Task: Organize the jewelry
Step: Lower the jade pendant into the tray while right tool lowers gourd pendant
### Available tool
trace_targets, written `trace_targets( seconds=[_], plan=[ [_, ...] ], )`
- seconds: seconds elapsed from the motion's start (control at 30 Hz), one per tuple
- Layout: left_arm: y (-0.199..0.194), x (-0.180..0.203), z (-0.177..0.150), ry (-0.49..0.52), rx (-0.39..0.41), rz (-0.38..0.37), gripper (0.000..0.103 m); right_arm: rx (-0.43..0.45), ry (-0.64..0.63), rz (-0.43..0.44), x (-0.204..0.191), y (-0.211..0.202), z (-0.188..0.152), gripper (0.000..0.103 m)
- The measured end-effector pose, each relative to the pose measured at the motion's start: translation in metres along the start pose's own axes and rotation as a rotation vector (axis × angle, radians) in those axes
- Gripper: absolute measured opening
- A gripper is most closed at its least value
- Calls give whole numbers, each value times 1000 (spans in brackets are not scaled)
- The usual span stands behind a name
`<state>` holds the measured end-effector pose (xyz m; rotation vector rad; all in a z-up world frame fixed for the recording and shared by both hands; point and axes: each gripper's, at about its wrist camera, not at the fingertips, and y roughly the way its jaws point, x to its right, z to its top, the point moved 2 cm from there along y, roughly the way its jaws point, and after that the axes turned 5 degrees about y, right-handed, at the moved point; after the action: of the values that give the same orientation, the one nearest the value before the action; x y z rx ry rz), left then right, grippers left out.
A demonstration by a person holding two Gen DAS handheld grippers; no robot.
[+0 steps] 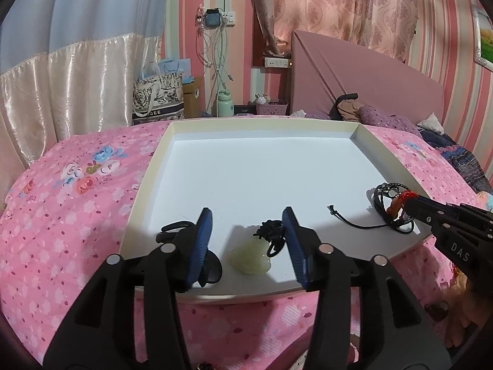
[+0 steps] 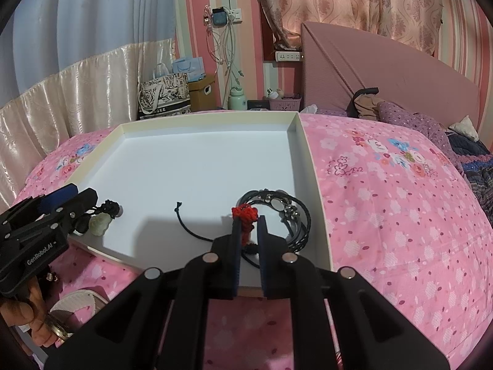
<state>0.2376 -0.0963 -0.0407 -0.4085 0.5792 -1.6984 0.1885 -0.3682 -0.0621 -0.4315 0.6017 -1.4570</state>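
Observation:
A pale green jade pendant (image 1: 251, 259) with a black knotted cord (image 1: 271, 231) lies on the white tray (image 1: 246, 123) near its front edge. My left gripper (image 1: 247, 215) stands open around it, the blue pads clear of the stone on both sides. My right gripper (image 2: 249, 220) is shut on a red knotted cord (image 2: 245, 212) at the tray's front right. Just behind it lies a bundle of black bracelets (image 2: 295, 215) with metal beads. A thin black cord (image 2: 188, 225) trails left across the tray floor. The right wrist view shows the left gripper (image 2: 83, 197) over the pendant (image 2: 100, 225).
The tray rests on a bed with a pink floral quilt (image 1: 67, 215). A pink headboard (image 1: 369, 77) and pillows stand at the back right, bags and a bottle behind the bed. A hand (image 2: 34, 317) holds the left gripper at the lower left.

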Motion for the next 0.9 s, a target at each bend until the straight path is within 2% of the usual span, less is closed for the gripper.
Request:
trace_targets(
  seconds=[0.53, 0.57, 0.6, 0.63, 0.67, 0.9],
  plan=[
    [0, -1, 0, -8, 9, -4, 53, 0, 6, 4, 2, -2, -2, 11],
    [0, -1, 0, -8, 10, -4, 53, 0, 7, 4, 1, -2, -2, 15],
    [-1, -1, 0, -9, 12, -6, 54, 3, 10, 2, 2, -3, -1, 33],
    [-1, -1, 0, -9, 14, -7, 57, 8, 17, 2, 3, -4, -1, 57],
    [-2, -1, 0, -8, 18, -6, 58, 18, 25, 12, 3, -7, 0, 60],
    [-11, -5, 3, -26, 40, -14, 79, 36, 35, 23, 2, -16, 3, 62]
  ],
)
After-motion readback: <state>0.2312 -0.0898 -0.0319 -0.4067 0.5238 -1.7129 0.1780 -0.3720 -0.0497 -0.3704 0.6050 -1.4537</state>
